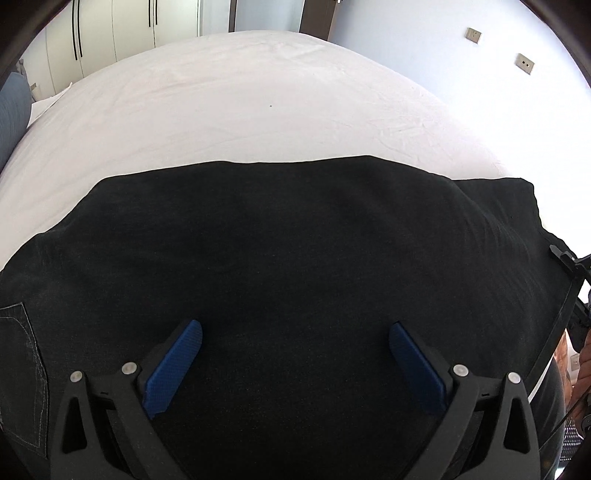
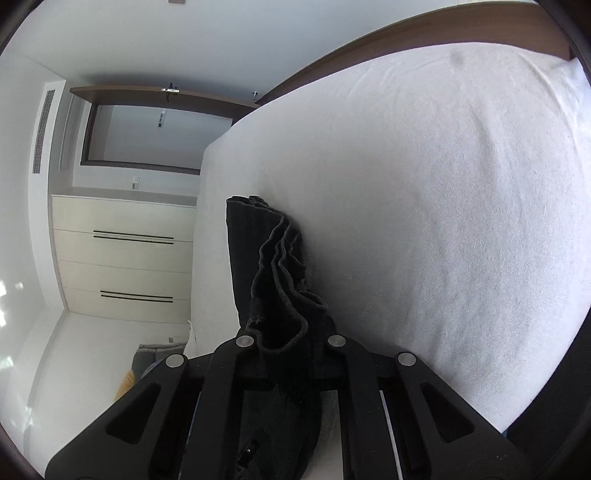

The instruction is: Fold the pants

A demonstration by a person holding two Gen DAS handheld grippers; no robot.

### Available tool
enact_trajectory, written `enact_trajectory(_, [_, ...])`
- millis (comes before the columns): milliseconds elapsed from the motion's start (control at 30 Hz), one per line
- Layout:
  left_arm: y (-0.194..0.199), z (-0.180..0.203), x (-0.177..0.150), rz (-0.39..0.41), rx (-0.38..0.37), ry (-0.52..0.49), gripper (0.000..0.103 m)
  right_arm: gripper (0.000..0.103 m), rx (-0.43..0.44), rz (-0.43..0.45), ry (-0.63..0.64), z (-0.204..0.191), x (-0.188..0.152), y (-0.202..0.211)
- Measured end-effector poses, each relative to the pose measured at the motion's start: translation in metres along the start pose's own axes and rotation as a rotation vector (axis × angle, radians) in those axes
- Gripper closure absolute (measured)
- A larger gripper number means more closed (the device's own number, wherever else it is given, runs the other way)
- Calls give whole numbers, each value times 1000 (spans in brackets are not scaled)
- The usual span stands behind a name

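- Low in the left wrist view, the left gripper [image 1: 295,354] stands wide, its two blue pads [image 1: 173,369] well apart with nothing pinched between them; whether the tips touch the cloth beneath them cannot be told.
- Under and around those pads, the black pants [image 1: 295,240] spread flat across the whole lower half of that frame, their far edge running almost straight across the middle.
- At the left edge of the frame, a stitched pocket [image 1: 22,369] shows on the fabric.
- Beyond the pants, the white bed sheet [image 1: 240,110] fills the upper middle, with pale wardrobe doors [image 1: 110,33] in the upper left corner.
- At the right edge, part of the other gripper's black frame meets the pants' hem.
- Low in the right wrist view, the right gripper [image 2: 291,354] is closed tight on a bunched fold of the pants [image 2: 273,266]; its pads are hidden by the cloth.
- From the jaws, the gathered fabric rises in wrinkled layers toward the centre of the frame, lying against the white bed sheet [image 2: 443,203] on the right.
- On the left side, pale drawers [image 2: 125,258] with dark bar handles stand against a wall.
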State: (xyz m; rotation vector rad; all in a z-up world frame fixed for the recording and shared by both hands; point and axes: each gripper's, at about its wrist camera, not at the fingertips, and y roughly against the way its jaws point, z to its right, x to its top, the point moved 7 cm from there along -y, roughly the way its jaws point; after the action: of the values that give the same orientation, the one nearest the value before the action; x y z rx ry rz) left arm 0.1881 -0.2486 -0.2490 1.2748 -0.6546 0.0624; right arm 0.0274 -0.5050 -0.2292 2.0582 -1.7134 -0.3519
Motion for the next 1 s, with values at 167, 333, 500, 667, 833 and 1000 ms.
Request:
enact_trajectory(167, [0,-7,2,8,-15,5,1,96,-95,25,198,-35,-10,2])
enact_trajectory(333, [10,-21,-7,28,-38,12,2,96,-158,-33,632,-114,-70,-10])
enact_trajectory(500, [25,-37,-8,47,-105,109,1,96,-314,-189,1162,-130,-187,-53])
enact_trajectory(667, [34,-54,-7,24,-191,228,1,96,-379,-261,1248,-99,-217,-66])
enact_trajectory(833, [31,-43,2,-30,-309,310,1,96,-358,-226,1239,-101,-208,-59])
enact_trajectory(1000, [33,-24,19,-76,-423,367,1,96,-342,-186,1277,-108,-215,-42])
